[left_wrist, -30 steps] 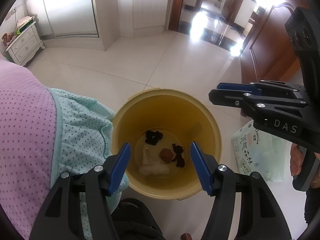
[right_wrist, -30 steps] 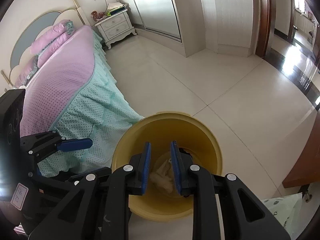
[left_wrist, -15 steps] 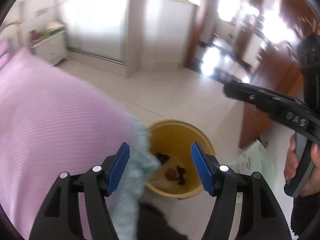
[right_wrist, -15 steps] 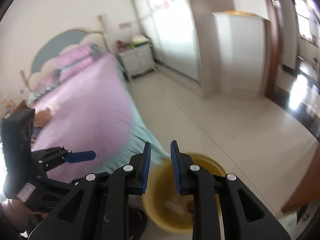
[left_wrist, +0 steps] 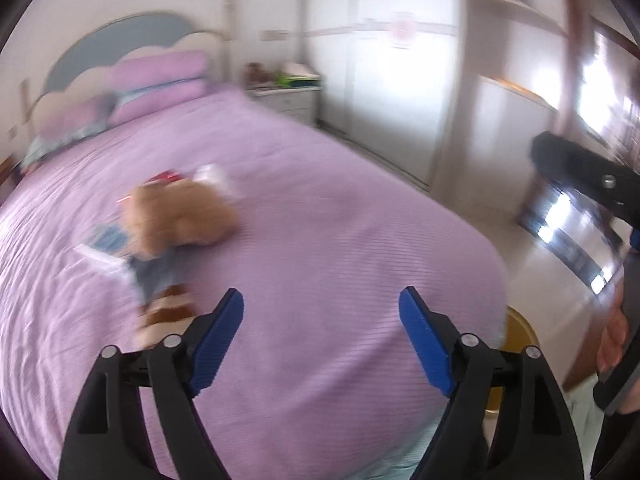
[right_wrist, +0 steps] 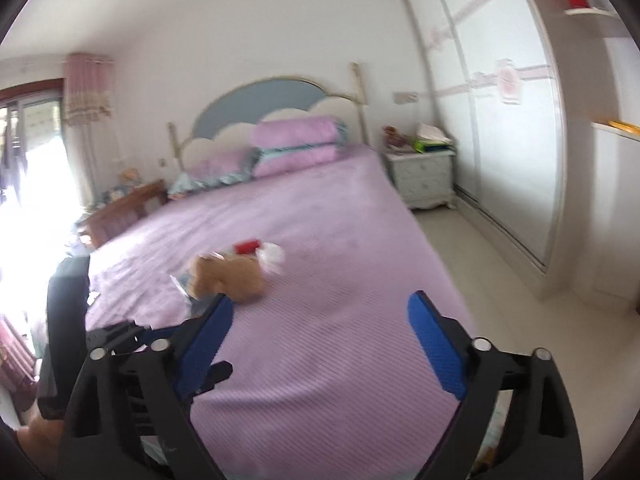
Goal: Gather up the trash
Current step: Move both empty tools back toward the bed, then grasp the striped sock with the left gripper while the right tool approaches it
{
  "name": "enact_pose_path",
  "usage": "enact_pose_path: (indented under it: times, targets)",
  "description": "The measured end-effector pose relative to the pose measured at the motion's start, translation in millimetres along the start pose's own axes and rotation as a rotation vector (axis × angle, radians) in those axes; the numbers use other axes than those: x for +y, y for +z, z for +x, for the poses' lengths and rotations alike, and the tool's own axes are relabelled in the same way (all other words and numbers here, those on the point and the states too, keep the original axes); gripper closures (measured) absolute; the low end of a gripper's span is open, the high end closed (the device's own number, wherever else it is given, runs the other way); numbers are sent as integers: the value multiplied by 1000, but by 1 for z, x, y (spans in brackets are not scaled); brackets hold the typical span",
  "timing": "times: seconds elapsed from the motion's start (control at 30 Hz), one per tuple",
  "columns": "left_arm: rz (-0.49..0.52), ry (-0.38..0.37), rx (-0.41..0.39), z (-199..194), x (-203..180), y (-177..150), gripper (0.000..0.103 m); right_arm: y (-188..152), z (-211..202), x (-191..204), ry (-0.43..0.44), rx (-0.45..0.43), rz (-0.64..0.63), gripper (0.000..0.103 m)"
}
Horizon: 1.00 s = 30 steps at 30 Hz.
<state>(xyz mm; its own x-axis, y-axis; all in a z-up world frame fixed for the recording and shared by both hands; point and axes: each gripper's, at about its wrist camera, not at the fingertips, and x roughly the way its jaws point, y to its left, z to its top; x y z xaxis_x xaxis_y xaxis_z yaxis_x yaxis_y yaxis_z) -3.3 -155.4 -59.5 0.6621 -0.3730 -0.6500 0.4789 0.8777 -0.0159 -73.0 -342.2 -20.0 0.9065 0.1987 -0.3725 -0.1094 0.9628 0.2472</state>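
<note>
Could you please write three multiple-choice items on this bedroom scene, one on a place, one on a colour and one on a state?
1. Where does the brown plush toy lie?
A. on the bed
B. on the floor
C. on the nightstand

2. What colour is the bedspread?
A. green
B. purple
C. white

3. How does the right gripper stand?
A. shut on a wrapper
B. shut and empty
C. open and empty

Answers: 1 A, the toy rests on the bedspread, mid-bed. 2 B, the cover is lilac purple in both views. 3 C, its blue pads stand wide apart with only the bed showing between them.
</note>
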Motion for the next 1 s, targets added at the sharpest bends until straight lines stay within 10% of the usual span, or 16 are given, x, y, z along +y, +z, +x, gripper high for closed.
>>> enact_pose_path:
  times: [0.17,0.57,0.73,1.0]
  targets:
    - [-90,89,-10,-3,40,-2,3,10,34,26,105,-1,8,8]
    - [-202,198,26,36,93,1,7,0,69,66,143,53,-36,8]
    - [-239,145,112,63,98,-2,57,-3,80,69,137,88,-46,8]
    - [-256,117,102,62,107,-8,90,-3,91,60,138,117,-27,8]
